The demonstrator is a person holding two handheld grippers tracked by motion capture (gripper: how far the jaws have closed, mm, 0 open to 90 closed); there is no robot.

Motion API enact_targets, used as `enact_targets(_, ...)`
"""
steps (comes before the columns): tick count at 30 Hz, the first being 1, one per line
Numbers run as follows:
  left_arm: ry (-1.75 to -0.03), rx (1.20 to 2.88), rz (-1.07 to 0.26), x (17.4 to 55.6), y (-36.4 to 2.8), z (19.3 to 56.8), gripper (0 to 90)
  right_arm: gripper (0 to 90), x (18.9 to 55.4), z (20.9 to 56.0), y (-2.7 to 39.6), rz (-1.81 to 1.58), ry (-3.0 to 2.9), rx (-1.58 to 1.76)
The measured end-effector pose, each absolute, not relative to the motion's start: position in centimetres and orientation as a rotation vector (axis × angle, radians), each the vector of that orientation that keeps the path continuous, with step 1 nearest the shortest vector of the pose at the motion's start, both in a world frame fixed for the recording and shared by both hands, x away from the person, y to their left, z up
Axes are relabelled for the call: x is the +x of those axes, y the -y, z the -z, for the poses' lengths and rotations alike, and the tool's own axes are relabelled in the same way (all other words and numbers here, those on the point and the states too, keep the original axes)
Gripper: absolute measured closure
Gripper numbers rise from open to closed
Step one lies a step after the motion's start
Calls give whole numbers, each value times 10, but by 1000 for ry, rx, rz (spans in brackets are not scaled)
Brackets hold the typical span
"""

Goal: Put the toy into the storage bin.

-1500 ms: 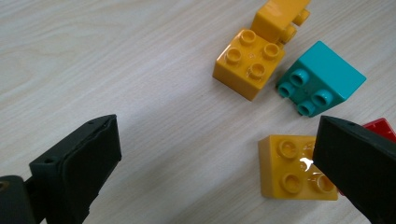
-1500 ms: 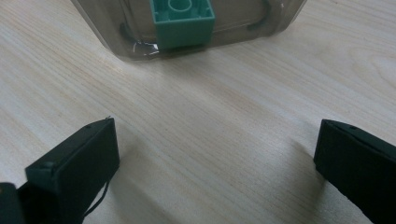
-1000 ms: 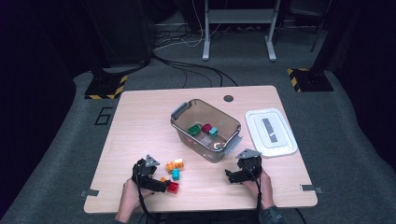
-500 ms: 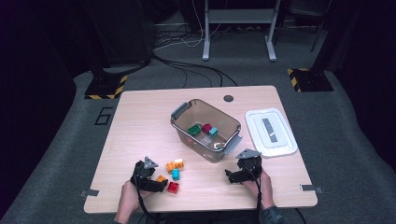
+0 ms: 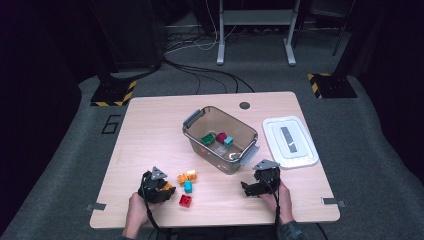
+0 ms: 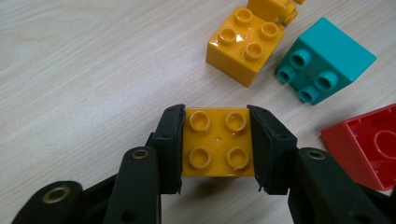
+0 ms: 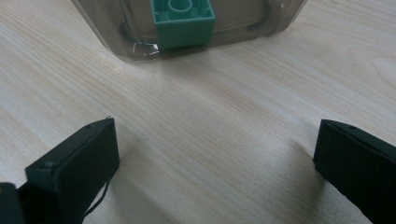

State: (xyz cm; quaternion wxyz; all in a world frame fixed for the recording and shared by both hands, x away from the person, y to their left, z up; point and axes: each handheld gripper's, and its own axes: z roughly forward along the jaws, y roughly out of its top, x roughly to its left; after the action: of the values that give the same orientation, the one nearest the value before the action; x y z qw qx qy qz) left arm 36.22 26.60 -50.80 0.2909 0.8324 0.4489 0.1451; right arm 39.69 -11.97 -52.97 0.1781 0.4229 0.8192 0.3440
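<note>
Between left tool (image 6: 217,144) pads, orange brick (image 6: 217,142)

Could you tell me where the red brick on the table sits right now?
In the high view the red brick lies near the table's front edge, just right of the left gripper and below the teal brick.

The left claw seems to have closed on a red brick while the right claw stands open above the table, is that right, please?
Not quite: the brick in the left claw is a yellow brick, as the left gripper view shows. The right claw does stand open above the table.
</note>
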Motion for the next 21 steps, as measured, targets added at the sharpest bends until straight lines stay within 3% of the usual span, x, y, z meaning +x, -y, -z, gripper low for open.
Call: enact_targets(21, -1161, 2203, -421, 379, -263, 487, 586, 0, 397, 530, 120, -970, -2318, 1188)
